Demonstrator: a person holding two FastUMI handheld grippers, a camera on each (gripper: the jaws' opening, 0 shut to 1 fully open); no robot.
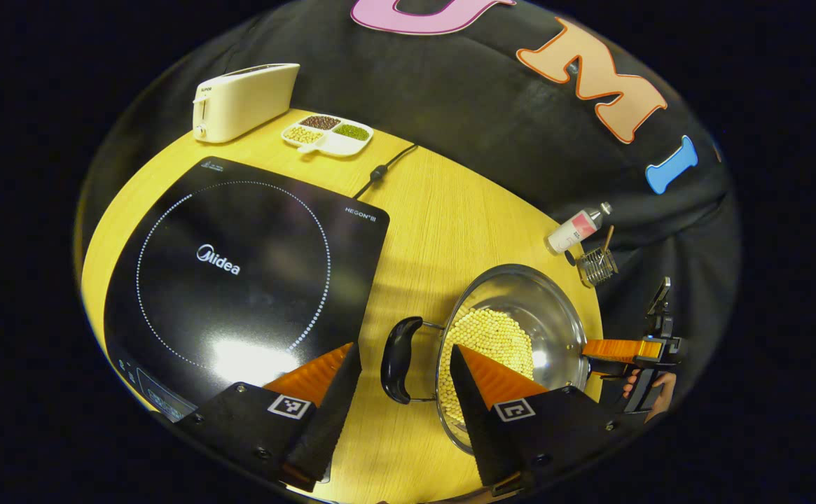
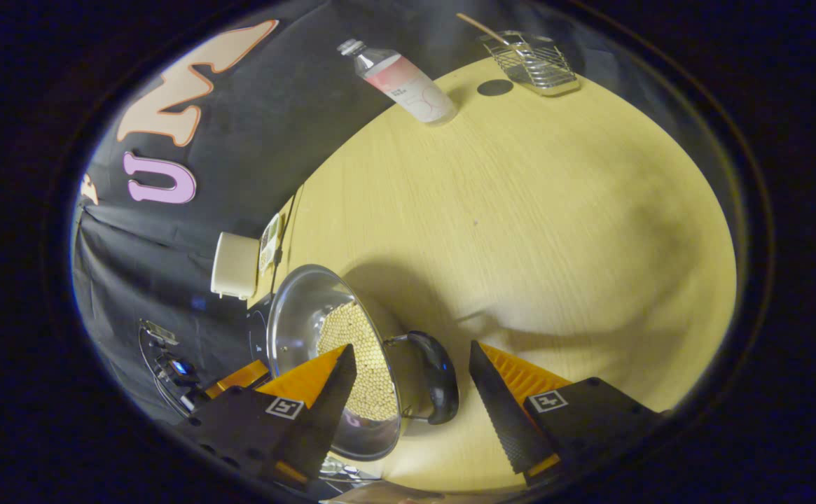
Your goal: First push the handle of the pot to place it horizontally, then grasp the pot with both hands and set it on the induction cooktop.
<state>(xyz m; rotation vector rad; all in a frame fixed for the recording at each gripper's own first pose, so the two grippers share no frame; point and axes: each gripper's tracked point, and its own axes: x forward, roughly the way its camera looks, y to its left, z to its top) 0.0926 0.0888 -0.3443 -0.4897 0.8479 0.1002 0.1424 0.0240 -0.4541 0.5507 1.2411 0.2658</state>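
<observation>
As the pot (image 1: 513, 329) of beans sits on the table beside the induction cooktop (image 1: 239, 273), I hold my left gripper (image 1: 404, 367) and right gripper (image 2: 411, 381) wide open, each straddling a black handle (image 1: 397, 360) lying crosswise between my fingers.

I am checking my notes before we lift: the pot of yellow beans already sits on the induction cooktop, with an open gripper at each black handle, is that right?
Not quite. In the left gripper view the pot stands on the wooden table, beside the induction cooktop, not on it. The rest holds: the left gripper and right gripper are open around the handles.
</observation>
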